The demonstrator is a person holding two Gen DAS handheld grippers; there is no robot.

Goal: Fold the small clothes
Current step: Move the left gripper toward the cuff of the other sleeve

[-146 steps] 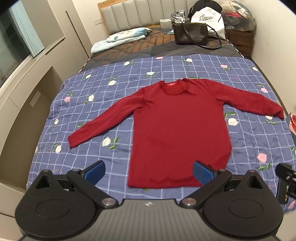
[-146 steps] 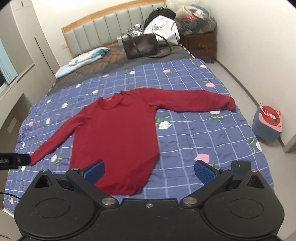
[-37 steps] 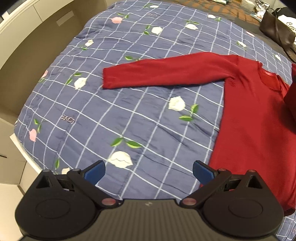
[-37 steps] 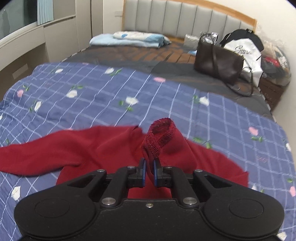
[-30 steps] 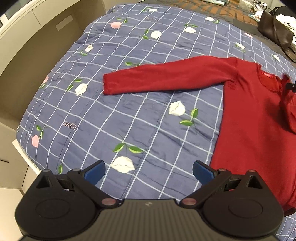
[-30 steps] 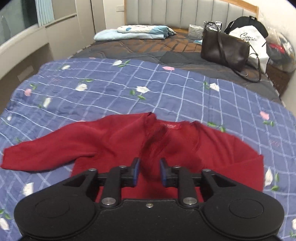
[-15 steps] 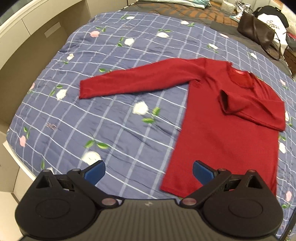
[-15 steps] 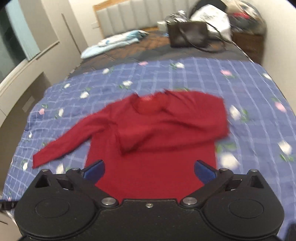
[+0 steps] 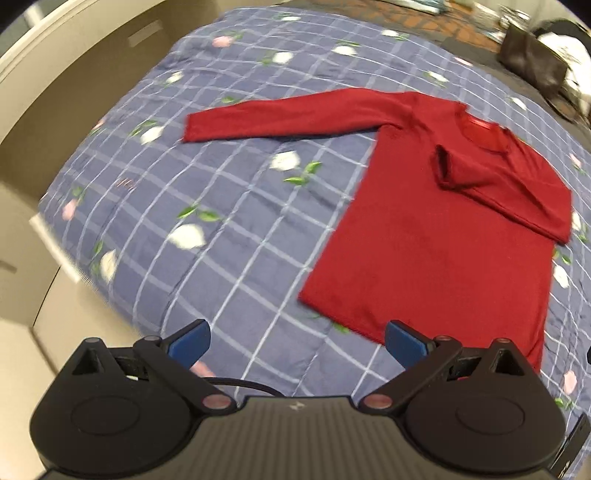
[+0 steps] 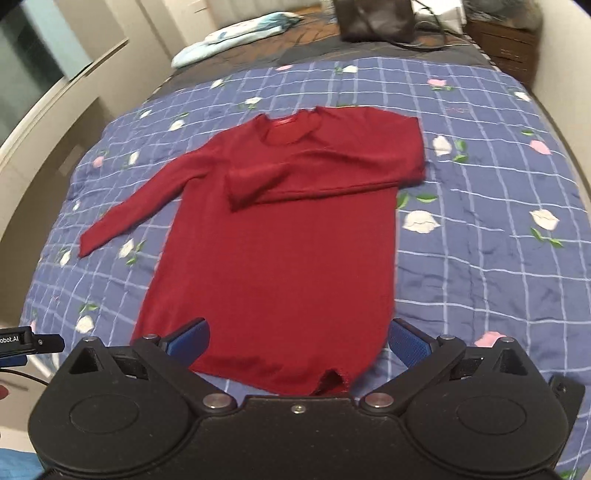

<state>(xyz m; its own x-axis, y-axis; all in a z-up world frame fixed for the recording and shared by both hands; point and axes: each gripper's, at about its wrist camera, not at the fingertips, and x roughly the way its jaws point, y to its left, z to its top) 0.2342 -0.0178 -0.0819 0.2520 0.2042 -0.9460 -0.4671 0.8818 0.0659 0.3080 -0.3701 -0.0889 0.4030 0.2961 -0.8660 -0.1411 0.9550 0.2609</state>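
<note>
Red long-sleeved sweater (image 10: 273, 236): laid flat on blue floral quilt (image 10: 480, 258), one sleeve folded across chest, other sleeve (image 9: 288, 116) outstretched | left gripper (image 9: 295, 341): spread wide, nothing held | right gripper (image 10: 297, 339): spread wide, nothing held, above hem.

handbag (image 10: 375, 16): top cut off by upper frame edge
bedside cabinet (image 10: 508, 40): blurred, upper right
sweater hem (image 10: 295, 384): middle hidden behind right gripper body

right sleeve (image 10: 325, 173) folded across, right gripper (image 10: 297, 341) released
</note>
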